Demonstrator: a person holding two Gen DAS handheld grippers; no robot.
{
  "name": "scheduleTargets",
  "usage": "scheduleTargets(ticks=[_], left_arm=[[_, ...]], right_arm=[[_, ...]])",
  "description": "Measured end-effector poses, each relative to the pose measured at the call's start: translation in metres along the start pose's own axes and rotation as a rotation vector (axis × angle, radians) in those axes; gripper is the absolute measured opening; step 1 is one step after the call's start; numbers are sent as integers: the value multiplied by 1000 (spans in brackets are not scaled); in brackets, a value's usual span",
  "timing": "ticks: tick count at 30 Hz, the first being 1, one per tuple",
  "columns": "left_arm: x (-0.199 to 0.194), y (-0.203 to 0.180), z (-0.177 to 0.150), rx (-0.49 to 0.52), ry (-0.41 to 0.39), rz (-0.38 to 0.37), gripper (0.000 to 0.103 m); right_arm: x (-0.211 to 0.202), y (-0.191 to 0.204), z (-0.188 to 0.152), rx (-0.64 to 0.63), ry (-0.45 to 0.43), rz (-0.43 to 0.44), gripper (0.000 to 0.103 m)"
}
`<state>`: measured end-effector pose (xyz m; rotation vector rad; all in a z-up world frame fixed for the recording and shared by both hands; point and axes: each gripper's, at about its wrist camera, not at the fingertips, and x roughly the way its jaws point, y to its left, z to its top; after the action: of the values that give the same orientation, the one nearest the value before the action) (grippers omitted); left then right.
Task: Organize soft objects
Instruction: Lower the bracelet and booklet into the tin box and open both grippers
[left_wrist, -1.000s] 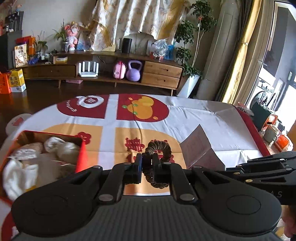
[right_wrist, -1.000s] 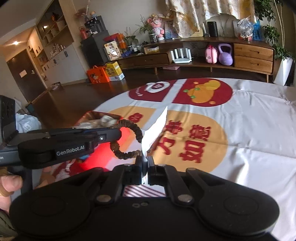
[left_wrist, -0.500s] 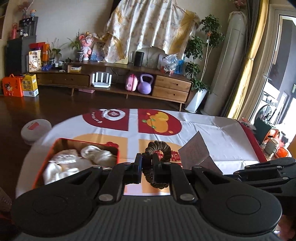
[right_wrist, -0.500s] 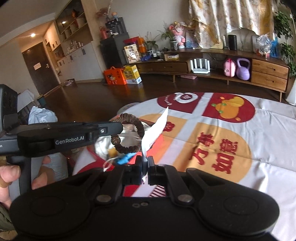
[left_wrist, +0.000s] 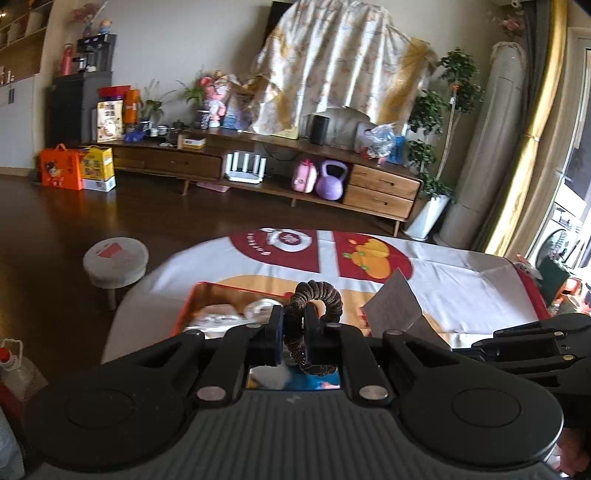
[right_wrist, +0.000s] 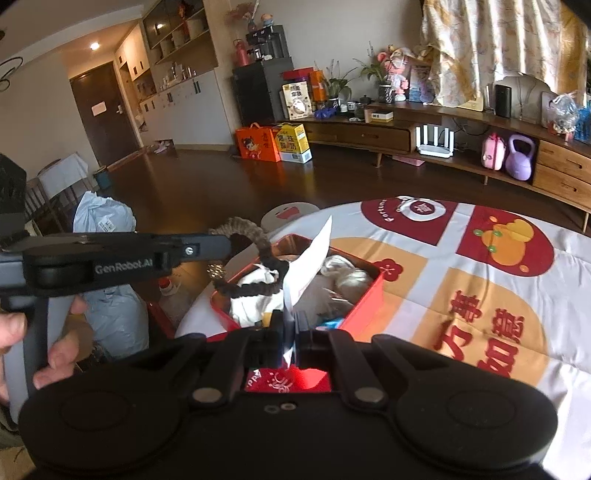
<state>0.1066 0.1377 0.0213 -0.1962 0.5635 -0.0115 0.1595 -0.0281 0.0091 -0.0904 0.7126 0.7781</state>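
brown and ribbed, the hair scrunchie (left_wrist: 317, 302) sat pinched in the left tool (left_wrist: 294, 332), its two fingers pressed onto the fabric so that the loop stood up above them and a short part hung below. seen from the right wrist camera, the same scrunchie (right_wrist: 255, 258) curved off the tip of the left tool (right_wrist: 225, 245) and hung over the near left corner of the red box (right_wrist: 365, 295) — a small gold bead showed on its lower part. the right tool (right_wrist: 290, 326) had its fingers pressed together on a thin white sheet of paper (right_wrist: 308, 264), which stood up at a tilt over the box. in the left wrist view that paper (left_wrist: 393, 304) looked grey and stuck up just right of the scrunchie. the red box (left_wrist: 192, 302) lay near the left edge of the surface, on a white cloth (right_wrist: 498, 295) printed with red and orange shapes, and it held pale, crumpled soft things — white and cream fabric bundles (right_wrist: 347, 275). a hand (right_wrist: 59, 343) gripped the handle of the left tool at the left border of the right wrist view.
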Motion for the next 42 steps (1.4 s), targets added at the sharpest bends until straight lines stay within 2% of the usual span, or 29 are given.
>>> scheduleTargets(ticks=[10, 18, 32, 42], left_arm=[[19, 44, -4, -45, 33, 53, 10], [49, 65, -3, -67, 50, 74, 10], [98, 84, -24, -106, 142, 71, 10], [120, 82, -43, -71, 224, 63, 10]], right_arm=[[50, 8, 7, -23, 49, -27, 4], [88, 2, 10, -19, 88, -40, 5], [143, -16, 4, 17, 151, -88, 4], [160, -17, -1, 8, 183, -101, 8]])
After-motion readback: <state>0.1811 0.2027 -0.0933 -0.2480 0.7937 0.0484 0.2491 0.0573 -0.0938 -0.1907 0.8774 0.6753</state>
